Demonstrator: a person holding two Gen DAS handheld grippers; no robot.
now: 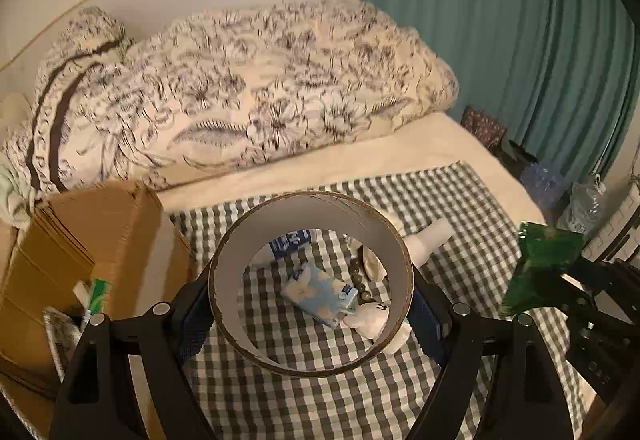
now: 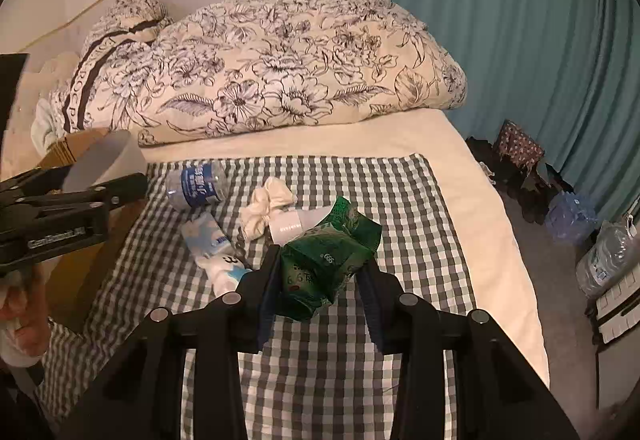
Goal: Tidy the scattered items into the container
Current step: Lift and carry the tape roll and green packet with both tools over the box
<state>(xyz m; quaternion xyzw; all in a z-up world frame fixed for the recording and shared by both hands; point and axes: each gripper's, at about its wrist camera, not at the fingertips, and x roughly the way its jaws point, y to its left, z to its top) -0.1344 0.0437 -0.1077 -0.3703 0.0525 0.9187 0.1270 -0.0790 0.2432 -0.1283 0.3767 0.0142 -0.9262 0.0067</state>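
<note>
My left gripper [image 1: 311, 304] is shut on a wide tape roll [image 1: 256, 244], held above the checked cloth [image 1: 460, 200] beside the open cardboard box [image 1: 100, 224]. Through the ring I see a blue tissue pack [image 1: 320, 290], a small white plush [image 1: 370, 318] and a bead string [image 1: 358, 278]. My right gripper [image 2: 320, 272] is shut on a crumpled green packet [image 2: 326, 258], also visible at the right of the left wrist view [image 1: 540, 264]. A water bottle [image 2: 196, 184], a white scrunchie [image 2: 266, 210], the tissue pack [image 2: 204, 236] and a white tube [image 2: 296, 222] lie on the cloth.
A floral duvet [image 2: 280, 72] is piled at the head of the bed. The box holds a green-and-white item [image 1: 94, 296]. A teal curtain [image 2: 520, 40], dark shoes and plastic bottle packs [image 2: 572, 214] stand on the floor to the right of the bed.
</note>
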